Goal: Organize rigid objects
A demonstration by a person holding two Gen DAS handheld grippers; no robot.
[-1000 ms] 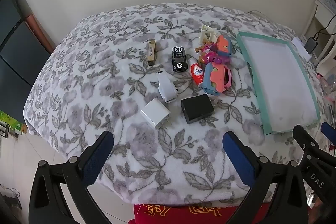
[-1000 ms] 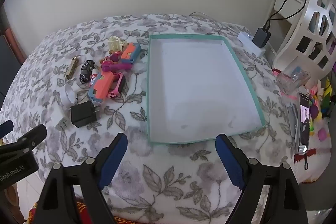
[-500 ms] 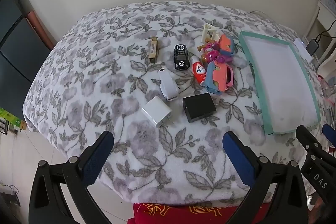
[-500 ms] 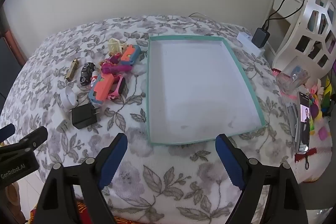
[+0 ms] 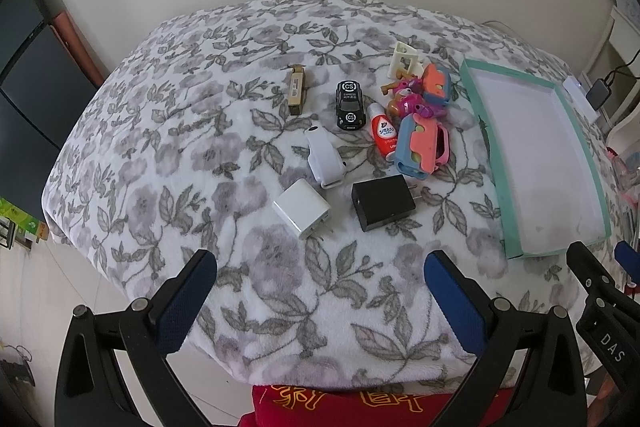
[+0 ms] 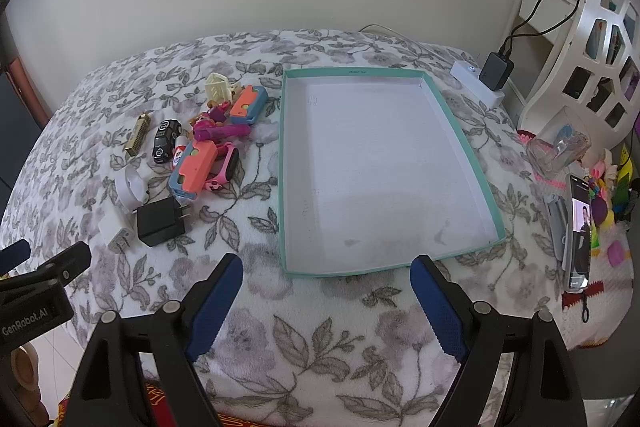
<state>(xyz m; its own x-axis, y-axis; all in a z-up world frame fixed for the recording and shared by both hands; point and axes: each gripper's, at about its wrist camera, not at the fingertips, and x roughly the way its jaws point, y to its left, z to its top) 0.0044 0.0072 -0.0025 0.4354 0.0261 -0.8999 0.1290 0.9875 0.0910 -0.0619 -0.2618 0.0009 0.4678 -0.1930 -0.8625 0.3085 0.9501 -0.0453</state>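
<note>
Hovering over the near edge of the floral-blanketed counter (image 5: 168,131), both my grippers hang with jaws spread wide and nothing between them. My left gripper (image 5: 320,291) looks down on the clutter: a white square charger plug (image 5: 303,211) and a black charger block (image 5: 383,201) nearest me, a white curved gadget (image 5: 325,158) just behind them. Farther back sit a black toy car (image 5: 350,105), a slim gold harmonica (image 5: 296,90) to its left, a red-and-white small bottle (image 5: 385,136), and a tight heap of pink, orange and blue plastic toys (image 5: 420,123). My right gripper (image 6: 326,291) faces the shallow white tray with a teal rim (image 6: 283,163), lying right of that heap, apart from it.
</note>
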